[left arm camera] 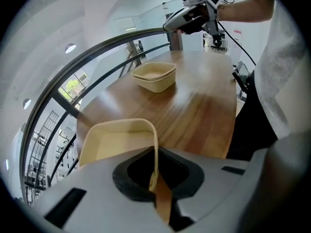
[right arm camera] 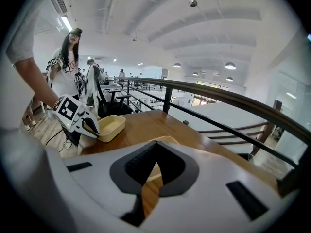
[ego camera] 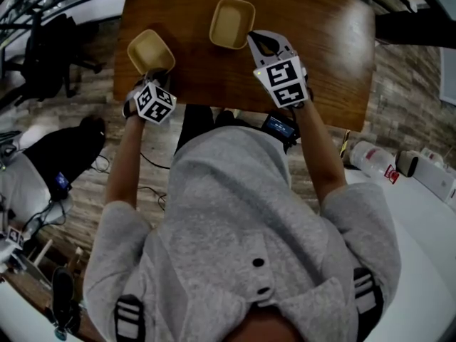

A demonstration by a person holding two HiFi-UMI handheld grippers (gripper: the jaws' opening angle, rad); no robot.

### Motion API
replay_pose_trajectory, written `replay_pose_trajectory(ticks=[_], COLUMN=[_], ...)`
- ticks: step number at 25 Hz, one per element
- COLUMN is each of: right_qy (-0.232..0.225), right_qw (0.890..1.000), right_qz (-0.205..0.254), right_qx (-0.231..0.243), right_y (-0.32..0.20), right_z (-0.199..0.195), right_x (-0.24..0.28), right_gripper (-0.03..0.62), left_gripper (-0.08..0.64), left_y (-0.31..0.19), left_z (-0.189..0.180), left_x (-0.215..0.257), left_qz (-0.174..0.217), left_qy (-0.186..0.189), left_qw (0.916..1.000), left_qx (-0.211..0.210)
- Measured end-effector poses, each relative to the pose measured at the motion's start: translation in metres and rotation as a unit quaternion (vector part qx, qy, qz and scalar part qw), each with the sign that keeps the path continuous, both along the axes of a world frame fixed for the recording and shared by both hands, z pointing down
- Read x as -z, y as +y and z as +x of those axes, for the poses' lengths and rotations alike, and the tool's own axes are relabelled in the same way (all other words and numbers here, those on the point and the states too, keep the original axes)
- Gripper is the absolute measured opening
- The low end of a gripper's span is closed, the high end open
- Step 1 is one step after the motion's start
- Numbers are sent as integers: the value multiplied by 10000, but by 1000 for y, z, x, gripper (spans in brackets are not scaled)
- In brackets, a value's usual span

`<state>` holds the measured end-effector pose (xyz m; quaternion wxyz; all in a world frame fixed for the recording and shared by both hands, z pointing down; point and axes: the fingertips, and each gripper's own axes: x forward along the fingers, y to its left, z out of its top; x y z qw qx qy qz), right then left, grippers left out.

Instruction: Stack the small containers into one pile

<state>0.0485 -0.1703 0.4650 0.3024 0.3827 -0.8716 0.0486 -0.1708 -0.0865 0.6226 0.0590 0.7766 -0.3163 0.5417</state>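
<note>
Two small cream containers sit on the wooden table (ego camera: 313, 63). My left gripper (ego camera: 155, 74) is shut on the near rim of the left container (ego camera: 150, 50); in the left gripper view the thin wall (left arm camera: 156, 144) runs straight in between the jaws (left arm camera: 155, 154). At the right rim of the right container (ego camera: 232, 22) is my right gripper (ego camera: 251, 38). Its jaws (right arm camera: 156, 147) are closed, and cream wall (right arm camera: 153, 171) shows inside their hollow. Each gripper view also catches the other container (left arm camera: 154, 75) (right arm camera: 109, 126), standing apart.
The table's near edge (ego camera: 235, 109) is close to the person's body. A dark railing (right arm camera: 218, 98) runs past the far side. A black chair (ego camera: 50, 52) stands on the left, bottles (ego camera: 370, 159) lie on a white surface at right, and a person (right arm camera: 65, 67) stands behind.
</note>
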Motion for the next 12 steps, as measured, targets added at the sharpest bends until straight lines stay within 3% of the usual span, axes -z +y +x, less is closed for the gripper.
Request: replay_pose_trajectory(ticks=[12], right_qy=[-10], right_qw=[9999], right_qz=[56], right_qx=[-86], right_y=[2], right_z=[9], right_x=[4], right_gripper=[15], left_gripper=[25], left_y=[-14], left_z=[11], left_x=[19], left_qz=[229], left_qy=[28], left_qw=[9993], left_qx=[-284])
